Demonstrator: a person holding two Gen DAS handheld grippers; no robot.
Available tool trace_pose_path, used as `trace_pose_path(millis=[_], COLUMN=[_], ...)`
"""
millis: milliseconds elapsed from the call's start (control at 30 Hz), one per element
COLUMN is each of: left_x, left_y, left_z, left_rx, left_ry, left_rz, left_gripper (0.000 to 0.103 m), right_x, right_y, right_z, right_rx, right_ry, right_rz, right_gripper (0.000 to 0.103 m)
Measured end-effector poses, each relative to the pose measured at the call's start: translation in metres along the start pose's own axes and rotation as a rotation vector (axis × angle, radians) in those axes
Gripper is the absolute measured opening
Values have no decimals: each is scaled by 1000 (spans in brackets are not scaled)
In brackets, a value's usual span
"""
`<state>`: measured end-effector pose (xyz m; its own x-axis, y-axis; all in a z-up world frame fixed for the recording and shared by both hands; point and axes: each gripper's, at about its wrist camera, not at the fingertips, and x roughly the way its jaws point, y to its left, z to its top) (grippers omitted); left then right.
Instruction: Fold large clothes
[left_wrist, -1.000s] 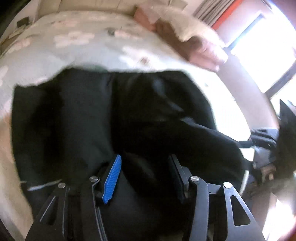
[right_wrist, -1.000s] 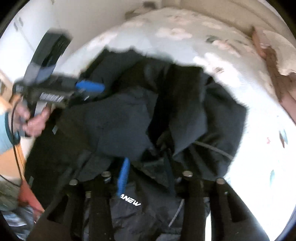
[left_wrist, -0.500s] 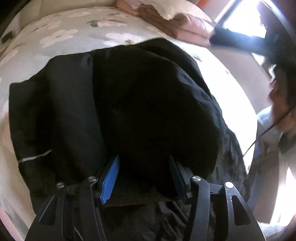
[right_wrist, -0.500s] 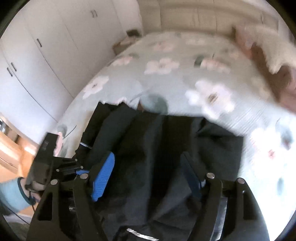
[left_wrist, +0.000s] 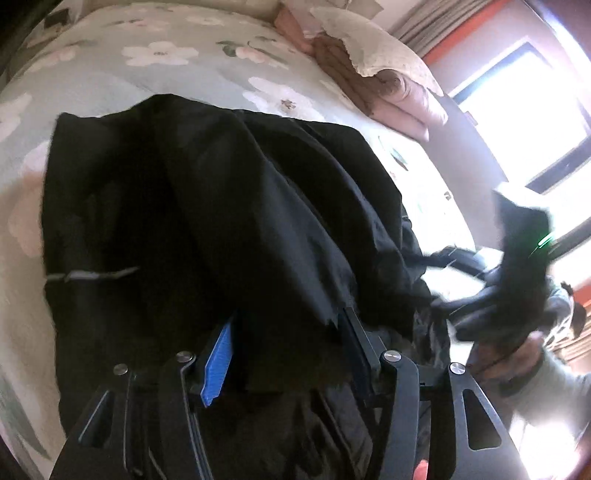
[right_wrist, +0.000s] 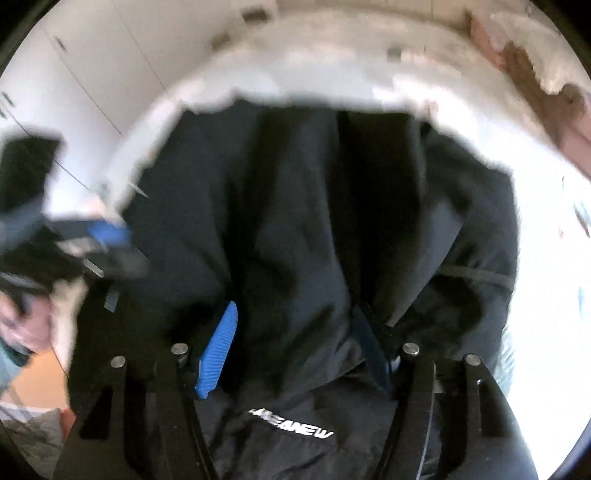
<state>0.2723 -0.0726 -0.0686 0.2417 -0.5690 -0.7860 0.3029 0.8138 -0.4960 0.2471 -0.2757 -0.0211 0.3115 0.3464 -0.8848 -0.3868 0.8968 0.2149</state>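
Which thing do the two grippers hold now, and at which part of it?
Both have the black jacket between their jaws: the left gripper at a folded fabric edge, the right gripper above the white logo. Whether they press cannot be told.

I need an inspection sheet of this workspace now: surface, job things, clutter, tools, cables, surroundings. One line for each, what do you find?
Surface: bed with a flowered sheet.
Job's things: black jacket spread and bunched on the bed; white lettering near its lower edge in the right wrist view.
Clutter: folded pink bedding under a cream pillow at the far end.
Tools: left tool has jacket fabric between its fingers; right tool too, its jaws have just been closing.
Cables: nothing seen clearly.
Surroundings: window beside the bed; white wardrobe doors on the other side.
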Motion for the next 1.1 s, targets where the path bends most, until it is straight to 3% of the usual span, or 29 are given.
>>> trace_pose_path(millis=[100, 167, 233, 267, 367, 500, 600, 667, 767, 867, 967, 1100], left_x=[1, 15, 30, 33, 36, 27, -4, -38, -100, -147, -192, -220], left_y=[5, 9, 9, 6, -2, -5, -7, -14, -34, -47, -58, -39], left_z=[-12, -18, -26, -30, -44, -58, -75, -93, -132, -169, -207, -249], left_rx=[-30, -20, 31, 61, 146, 155, 139, 147, 137, 92, 89, 22], left_ry=[-26, -20, -31, -45, -119, -197, -254, -327, -419, -439, -468, -471], left_rz=[13, 70, 122, 136, 177, 167, 72, 42, 89, 122, 164, 250], left_gripper=[57, 56, 56, 56, 57, 57, 57, 57, 57, 62, 69, 73], right_x=[-19, 4, 46, 60, 59, 47, 15, -23, -81, -144, -195, -210], right_y=[5, 12, 13, 11, 6, 4, 2, 7, 20, 38, 62, 65], right_z=[13, 8, -8, -19, -32, -39, -51, -67, -93, -126, -160, -197], right_rx=[-10, -48, -77, -77, -64, -41, 0, 41, 84, 113, 77, 116], right_ry=[-114, -89, 2, 17, -62, -111, -170, -257, -351, -430, -507, -513], right_rz=[32, -25, -87, -91, -73, -61, -26, -30, -72, -67, -163, -222], right_gripper=[69, 69, 56, 56, 56, 57, 57, 58, 58, 58, 68, 72])
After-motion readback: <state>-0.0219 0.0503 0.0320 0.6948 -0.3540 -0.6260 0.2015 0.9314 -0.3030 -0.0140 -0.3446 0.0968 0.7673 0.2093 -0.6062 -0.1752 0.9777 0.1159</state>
